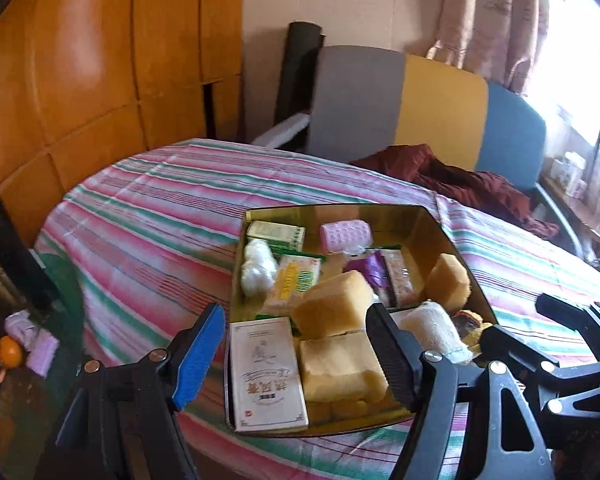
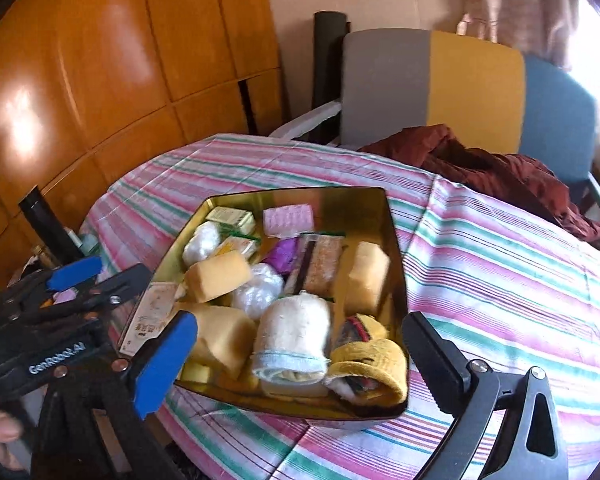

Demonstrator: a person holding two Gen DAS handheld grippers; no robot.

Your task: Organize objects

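Right wrist view: "GenRobot.AI" was read at nine o'clock on the left gripper [image 2: 100, 276]; both the left gripper and the right gripper [image 2: 300, 364] were spread, empty, above the gold tin [image 2: 394, 280].

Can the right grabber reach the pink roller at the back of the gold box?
Probably yes. The right gripper has its jaws open and empty, the tin has no lid, and nothing lies on the pink roller. It would have to pass over the rolled towel and sponges first.
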